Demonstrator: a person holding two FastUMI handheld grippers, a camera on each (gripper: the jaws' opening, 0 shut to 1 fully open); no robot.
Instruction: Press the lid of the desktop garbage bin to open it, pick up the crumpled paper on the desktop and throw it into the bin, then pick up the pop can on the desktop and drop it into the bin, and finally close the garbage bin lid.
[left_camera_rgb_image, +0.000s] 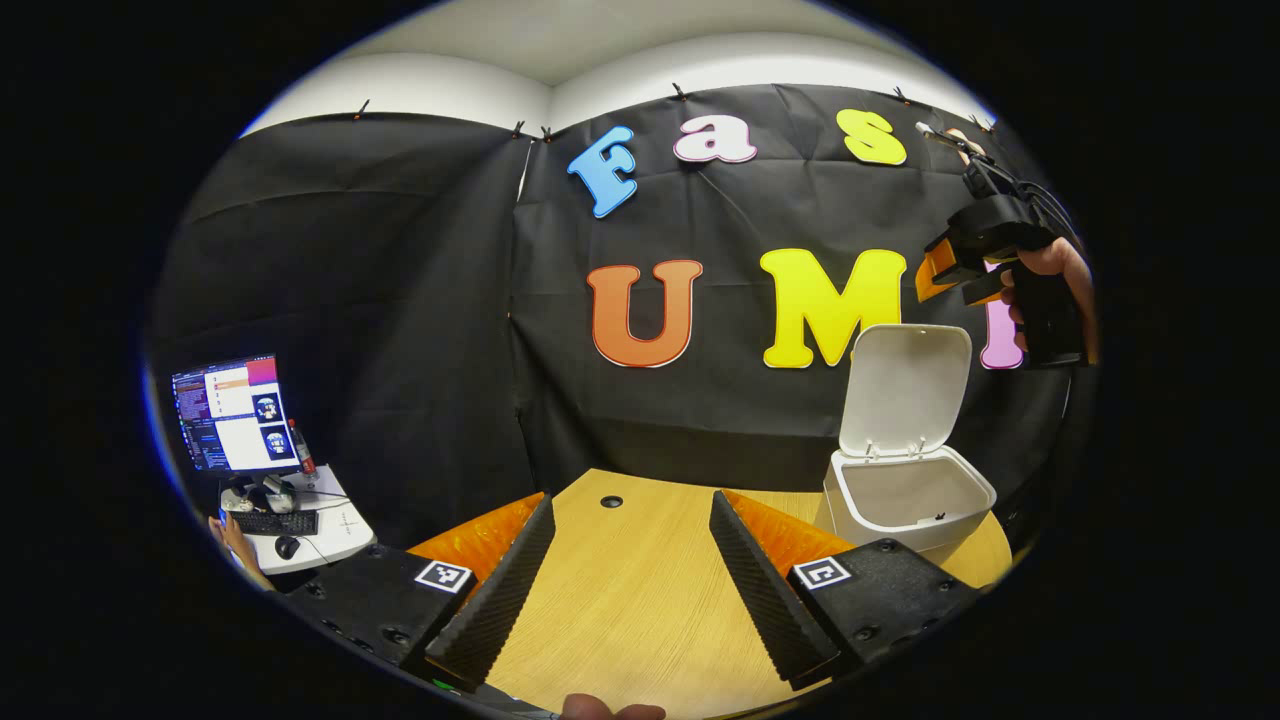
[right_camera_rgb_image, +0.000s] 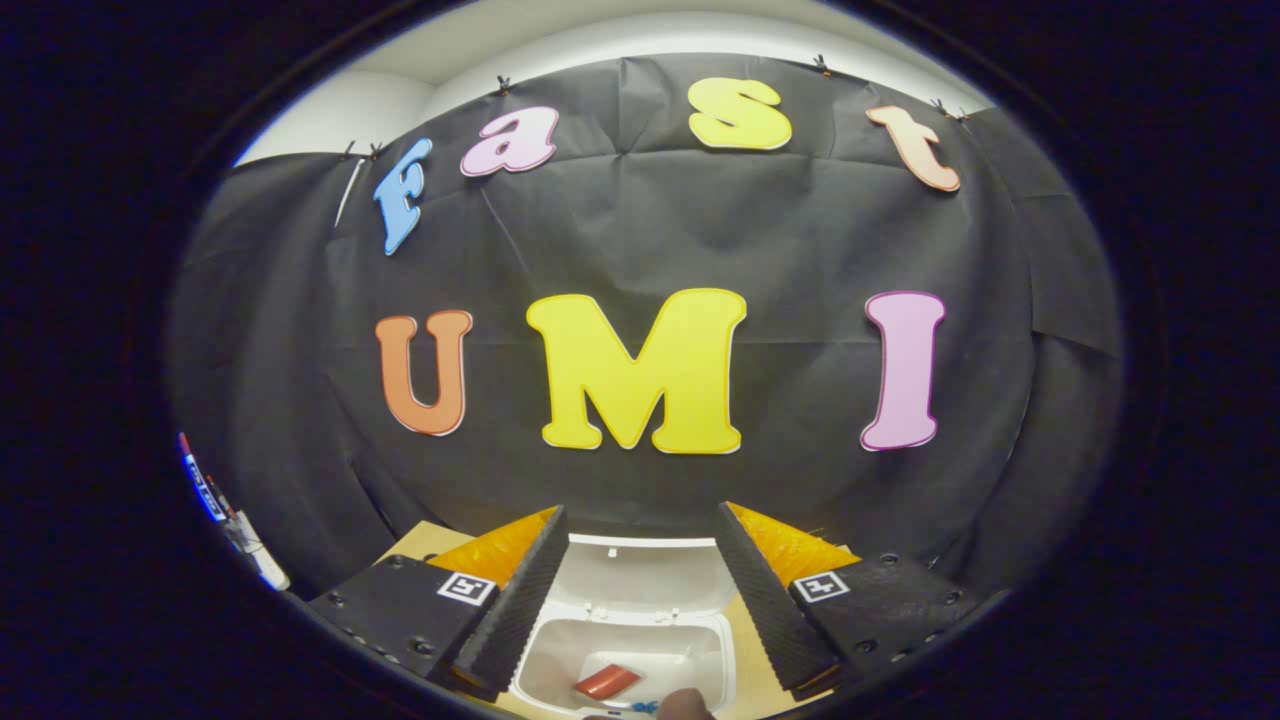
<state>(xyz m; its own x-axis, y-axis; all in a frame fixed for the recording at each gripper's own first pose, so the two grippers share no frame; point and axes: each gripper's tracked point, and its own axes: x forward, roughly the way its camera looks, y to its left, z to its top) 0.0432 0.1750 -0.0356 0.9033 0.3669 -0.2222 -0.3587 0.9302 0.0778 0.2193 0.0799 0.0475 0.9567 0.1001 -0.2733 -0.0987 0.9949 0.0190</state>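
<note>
The white desktop bin (left_camera_rgb_image: 905, 495) stands at the right of the wooden table (left_camera_rgb_image: 620, 610), its lid (left_camera_rgb_image: 905, 385) tipped up and open. My left gripper (left_camera_rgb_image: 631, 505) hovers low over bare table, open, with nothing between its fingers. A hand holds my right gripper (left_camera_rgb_image: 948, 278) high above the bin, beside the raised lid. From the right gripper view, that gripper (right_camera_rgb_image: 640, 515) is open and empty, looking down into the bin (right_camera_rgb_image: 625, 650). A red pop can (right_camera_rgb_image: 607, 682) lies on the bin's floor, with a small blue bit next to it.
A round cable hole (left_camera_rgb_image: 611, 501) sits near the table's far edge. At far left a white side table (left_camera_rgb_image: 335, 535) carries a monitor (left_camera_rgb_image: 232, 412), a keyboard and a mouse, with a person's hand beside it. Markers (right_camera_rgb_image: 215, 495) lie at the left in the right gripper view.
</note>
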